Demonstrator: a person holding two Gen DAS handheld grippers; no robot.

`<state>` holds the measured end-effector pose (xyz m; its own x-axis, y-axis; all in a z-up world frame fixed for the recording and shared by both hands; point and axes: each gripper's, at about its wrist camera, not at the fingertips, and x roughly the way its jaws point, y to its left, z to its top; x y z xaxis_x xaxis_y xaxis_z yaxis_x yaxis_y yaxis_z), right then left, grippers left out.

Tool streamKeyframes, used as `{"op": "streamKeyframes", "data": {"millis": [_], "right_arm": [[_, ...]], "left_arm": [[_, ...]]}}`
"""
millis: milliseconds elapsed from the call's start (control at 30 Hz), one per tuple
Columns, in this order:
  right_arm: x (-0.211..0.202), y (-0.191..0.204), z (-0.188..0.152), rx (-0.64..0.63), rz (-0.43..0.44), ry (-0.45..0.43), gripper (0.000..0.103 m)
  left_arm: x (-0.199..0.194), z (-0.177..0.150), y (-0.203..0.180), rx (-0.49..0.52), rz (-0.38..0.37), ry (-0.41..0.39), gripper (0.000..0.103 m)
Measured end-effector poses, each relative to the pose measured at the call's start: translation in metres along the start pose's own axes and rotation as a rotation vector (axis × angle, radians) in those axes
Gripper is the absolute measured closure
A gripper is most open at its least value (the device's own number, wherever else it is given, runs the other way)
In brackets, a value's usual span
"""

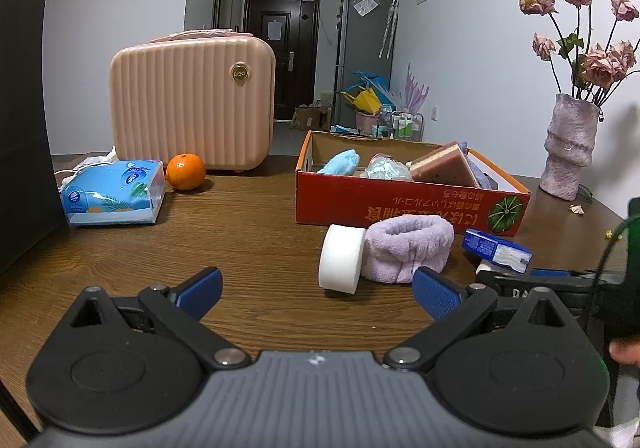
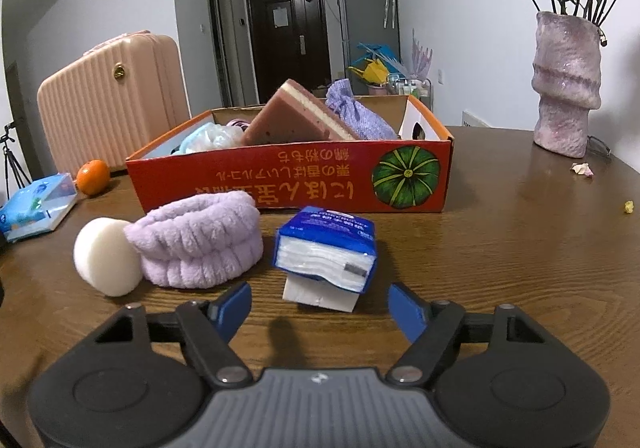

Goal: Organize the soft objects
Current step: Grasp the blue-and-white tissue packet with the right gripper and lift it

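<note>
An orange cardboard box (image 1: 400, 204) (image 2: 280, 180) on the wooden table holds several soft things: a brown layered sponge (image 2: 296, 116), a purple cloth (image 2: 360, 116) and a pale blue mesh puff (image 2: 208, 138). In front of it lie a white round sponge (image 1: 342, 258) (image 2: 106, 262), a lilac fluffy headband (image 1: 408, 246) (image 2: 200, 240) and a blue tissue pack (image 1: 498, 250) (image 2: 326, 248) resting on a white block (image 2: 320, 296). My left gripper (image 1: 318, 294) is open and empty just before the white sponge. My right gripper (image 2: 320, 306) is open and empty, close before the white block.
A pink suitcase (image 1: 192, 108) stands at the back left with an orange (image 1: 185, 171) and a blue tissue box (image 1: 114, 194) beside it. A purple vase of dried roses (image 2: 566, 84) stands at the right. A black panel (image 1: 24, 120) stands at the left edge.
</note>
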<state>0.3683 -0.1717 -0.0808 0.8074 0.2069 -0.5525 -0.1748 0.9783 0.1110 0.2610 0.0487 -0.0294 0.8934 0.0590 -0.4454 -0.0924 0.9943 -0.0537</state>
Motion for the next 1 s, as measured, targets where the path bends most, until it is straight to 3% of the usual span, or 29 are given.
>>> {"op": "streamKeyframes", "data": {"millis": [500,1000], "right_arm": [[0.020,0.002,0.006,0.044,-0.013,0.036,0.066],[-0.017,-0.003,-0.001,0.061,0.047,-0.043,0.073]], "left_arm": [[0.001,-0.001,0.000,-0.002,0.001,0.005,0.000],[0.000,-0.001,0.004,-0.018,-0.001,0.007,0.000]]}}
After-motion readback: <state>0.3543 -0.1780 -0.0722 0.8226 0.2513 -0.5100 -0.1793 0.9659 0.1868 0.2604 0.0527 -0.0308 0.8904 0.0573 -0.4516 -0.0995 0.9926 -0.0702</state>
